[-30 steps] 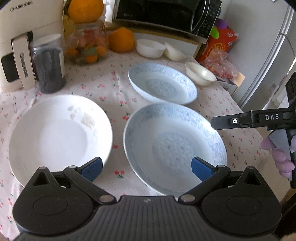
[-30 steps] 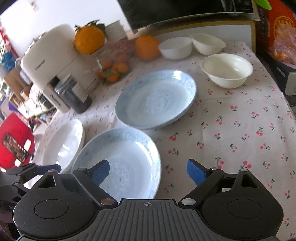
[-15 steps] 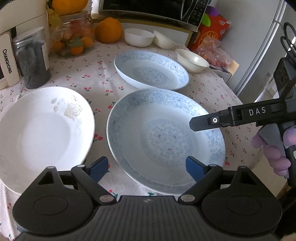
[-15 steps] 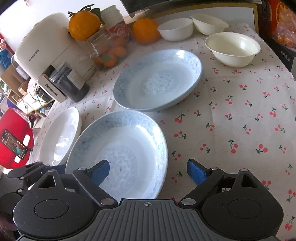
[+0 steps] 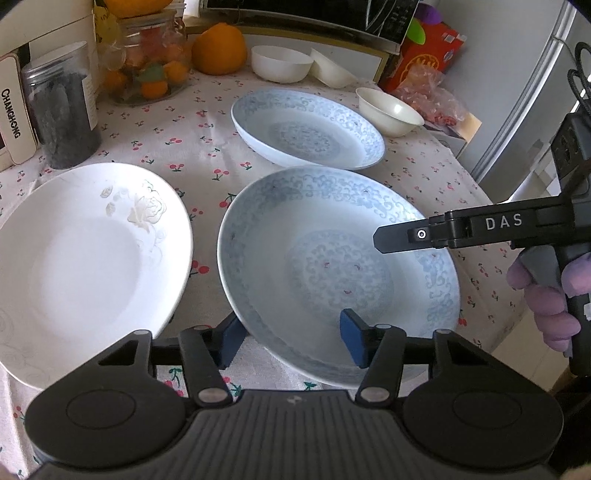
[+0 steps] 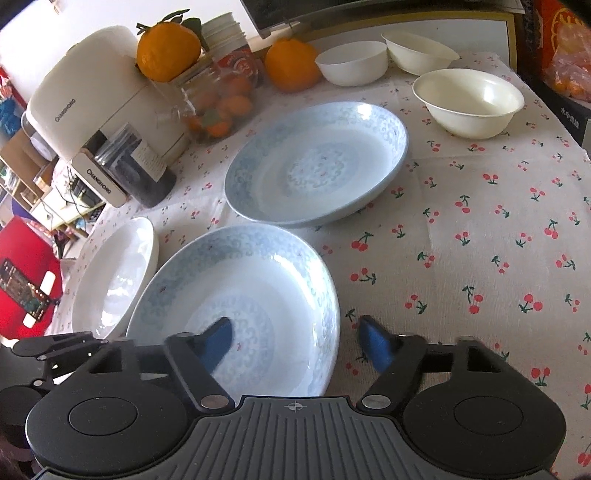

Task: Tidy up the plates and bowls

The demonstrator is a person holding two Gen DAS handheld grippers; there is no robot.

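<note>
Two pale blue patterned plates and a white plate sit on the cherry-print cloth. The near blue plate [image 5: 332,258] [image 6: 240,302] lies between both grippers. My left gripper [image 5: 291,336] is open, its fingers astride the plate's near rim. My right gripper [image 6: 295,339] is open, one finger over the plate, the other outside its right rim; it also shows in the left wrist view [image 5: 384,236]. The far blue plate [image 5: 306,129] [image 6: 317,166] sits behind. The white plate [image 5: 81,258] [image 6: 114,273] lies left. Three white bowls [image 6: 469,103] [image 6: 351,62] [image 6: 421,48] stand at the back.
A dark jar [image 5: 62,107], a glass jar of fruit [image 5: 147,55], an orange [image 5: 218,48] and a white appliance [image 6: 92,99] crowd the back left. A microwave [image 5: 314,14] and red box [image 5: 428,48] stand behind. The table edge [image 5: 498,295] runs at right.
Both grippers have moved in on the near blue plate and narrowed somewhat; their fingers now straddle its rim on opposite sides.
</note>
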